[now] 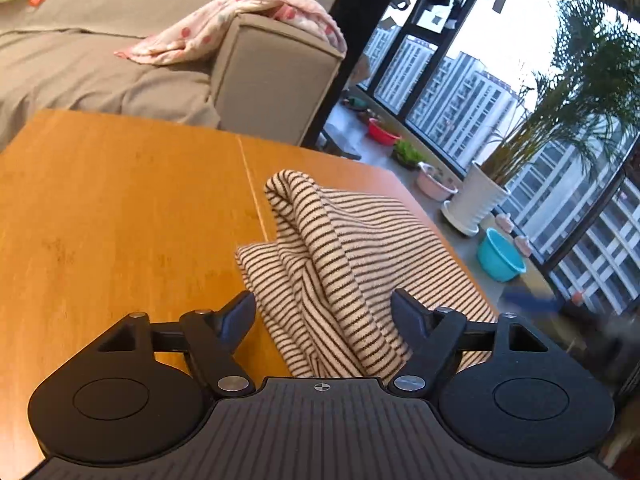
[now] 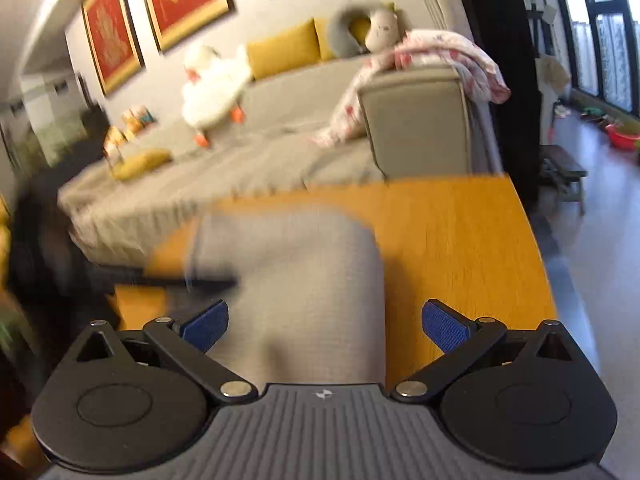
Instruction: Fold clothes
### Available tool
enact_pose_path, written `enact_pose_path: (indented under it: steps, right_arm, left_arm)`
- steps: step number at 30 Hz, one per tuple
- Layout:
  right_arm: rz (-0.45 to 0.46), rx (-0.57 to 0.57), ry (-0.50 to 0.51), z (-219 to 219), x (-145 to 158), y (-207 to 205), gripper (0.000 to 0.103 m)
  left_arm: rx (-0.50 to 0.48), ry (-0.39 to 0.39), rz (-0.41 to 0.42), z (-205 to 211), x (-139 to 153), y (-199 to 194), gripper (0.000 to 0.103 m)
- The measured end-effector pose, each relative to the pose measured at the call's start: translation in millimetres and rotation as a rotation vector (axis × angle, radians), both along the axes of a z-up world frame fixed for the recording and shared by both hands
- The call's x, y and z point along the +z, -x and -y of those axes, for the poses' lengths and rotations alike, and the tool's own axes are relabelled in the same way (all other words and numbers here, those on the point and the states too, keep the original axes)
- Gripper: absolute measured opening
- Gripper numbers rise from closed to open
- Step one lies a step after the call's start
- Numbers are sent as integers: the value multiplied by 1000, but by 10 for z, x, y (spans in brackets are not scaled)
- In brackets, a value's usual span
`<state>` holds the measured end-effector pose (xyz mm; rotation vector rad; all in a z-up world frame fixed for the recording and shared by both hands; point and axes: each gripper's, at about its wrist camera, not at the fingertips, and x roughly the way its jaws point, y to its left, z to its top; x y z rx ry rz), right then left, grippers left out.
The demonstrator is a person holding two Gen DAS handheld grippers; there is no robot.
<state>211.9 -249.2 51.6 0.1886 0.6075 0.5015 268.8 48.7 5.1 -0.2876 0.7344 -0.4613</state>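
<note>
Both grippers open, pointing forward.
Left gripper (image 1: 323,312) has its fingers (image 1: 240,314) spread wide; right gripper (image 2: 325,326) likewise, blue fingers (image 2: 444,326) well apart.

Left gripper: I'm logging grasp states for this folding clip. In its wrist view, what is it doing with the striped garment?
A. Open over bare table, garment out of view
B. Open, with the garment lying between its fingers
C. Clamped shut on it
B: the left gripper stands open, its fingers spread to either side of the striped garment bunched on the wooden table.
</note>
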Motion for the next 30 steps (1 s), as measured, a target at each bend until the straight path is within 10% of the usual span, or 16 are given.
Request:
enact_pose_path:
  steps: [5, 12, 18, 21, 24, 30]
  right_arm:
    - [-147, 34, -77, 63, 169, -720, 83]
    - [-409, 67, -173, -239, -452, -1434, 80]
    - [-64, 206, 36, -563, -47, -908, 62]
    - [-117, 127, 124, -540, -271, -1019, 64]
    - [-201, 89, 2, -349, -453, -1115, 67]
    - [-113, 70, 77, -390, -419, -966, 72]
  left_arm:
    - [-4, -8, 3, -8, -35, 42, 85]
    - [-36, -58, 18, -2, -30, 2, 85]
    - [-58, -53, 18, -63, -63, -15, 87]
    - [-56, -51, 34, -72, -26, 5, 87]
    - [-40, -55, 87, -104, 156, 99, 85]
    - [-15, -33, 204, -196, 564, 277, 81]
